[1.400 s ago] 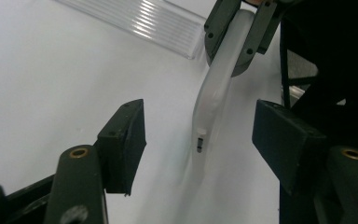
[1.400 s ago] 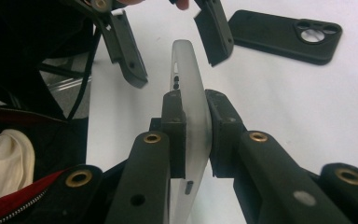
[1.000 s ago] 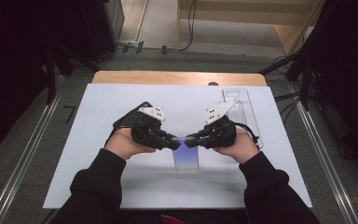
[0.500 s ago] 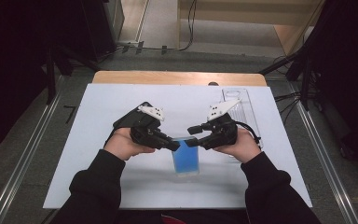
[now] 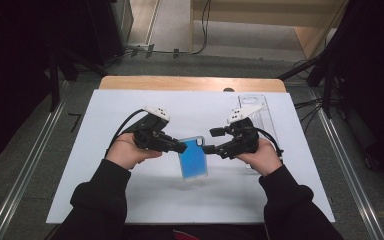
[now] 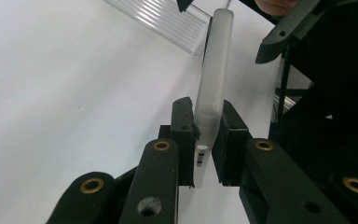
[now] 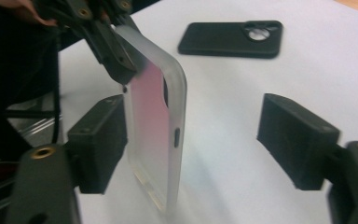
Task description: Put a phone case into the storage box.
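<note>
Left claw (image 6: 204,140) clamped on phone case (image 5: 192,157) edge; right claw (image 7: 193,144) just opened, off it. Light, flexy, slick — grip rim.

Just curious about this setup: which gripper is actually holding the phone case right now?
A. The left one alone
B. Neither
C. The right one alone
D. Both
A: the left gripper clamps the phone case, while the right gripper stands open around it.
</note>
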`<state>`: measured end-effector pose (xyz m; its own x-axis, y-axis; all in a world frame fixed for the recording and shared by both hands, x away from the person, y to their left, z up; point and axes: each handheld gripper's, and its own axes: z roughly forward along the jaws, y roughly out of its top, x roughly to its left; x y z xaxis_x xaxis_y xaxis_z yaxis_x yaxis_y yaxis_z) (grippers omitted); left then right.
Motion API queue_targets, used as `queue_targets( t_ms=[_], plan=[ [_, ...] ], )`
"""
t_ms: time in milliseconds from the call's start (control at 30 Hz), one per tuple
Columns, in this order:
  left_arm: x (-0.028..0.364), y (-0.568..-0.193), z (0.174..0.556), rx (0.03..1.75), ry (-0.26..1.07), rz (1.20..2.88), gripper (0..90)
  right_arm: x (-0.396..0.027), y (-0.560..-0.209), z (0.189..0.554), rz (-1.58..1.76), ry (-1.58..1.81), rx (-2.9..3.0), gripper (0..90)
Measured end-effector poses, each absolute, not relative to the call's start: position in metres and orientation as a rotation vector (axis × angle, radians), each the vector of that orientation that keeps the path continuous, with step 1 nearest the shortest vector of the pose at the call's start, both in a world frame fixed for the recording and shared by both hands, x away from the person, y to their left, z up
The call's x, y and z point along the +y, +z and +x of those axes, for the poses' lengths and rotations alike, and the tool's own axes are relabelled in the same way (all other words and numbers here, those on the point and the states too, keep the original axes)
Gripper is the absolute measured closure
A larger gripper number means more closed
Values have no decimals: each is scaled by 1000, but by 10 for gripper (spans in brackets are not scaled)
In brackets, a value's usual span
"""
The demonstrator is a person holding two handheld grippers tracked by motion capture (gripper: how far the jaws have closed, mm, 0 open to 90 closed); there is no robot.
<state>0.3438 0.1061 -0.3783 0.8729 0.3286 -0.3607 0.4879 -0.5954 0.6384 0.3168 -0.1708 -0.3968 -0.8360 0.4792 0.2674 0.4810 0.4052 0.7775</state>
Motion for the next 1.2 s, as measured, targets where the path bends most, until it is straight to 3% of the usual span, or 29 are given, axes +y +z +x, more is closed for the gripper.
queue_targets(
  t_ms=[100, 200, 667, 1200],
  plan=[
    [106, -376, 347, 657, -251, 2248, 803, -169, -401, 317, -1033, -1468, -2597, 0],
    [105, -374, 349, 703, -243, 2243, 804, -169, -402, 316, -1212, -1449, -2538, 0],
    [99, -368, 355, 878, -166, 2202, 803, -160, -410, 299, -1382, -1545, -2578, 0],
    [87, -369, 355, 941, -150, 2200, 803, -142, -422, 290, -1504, -1542, -2565, 0]
  ],
)
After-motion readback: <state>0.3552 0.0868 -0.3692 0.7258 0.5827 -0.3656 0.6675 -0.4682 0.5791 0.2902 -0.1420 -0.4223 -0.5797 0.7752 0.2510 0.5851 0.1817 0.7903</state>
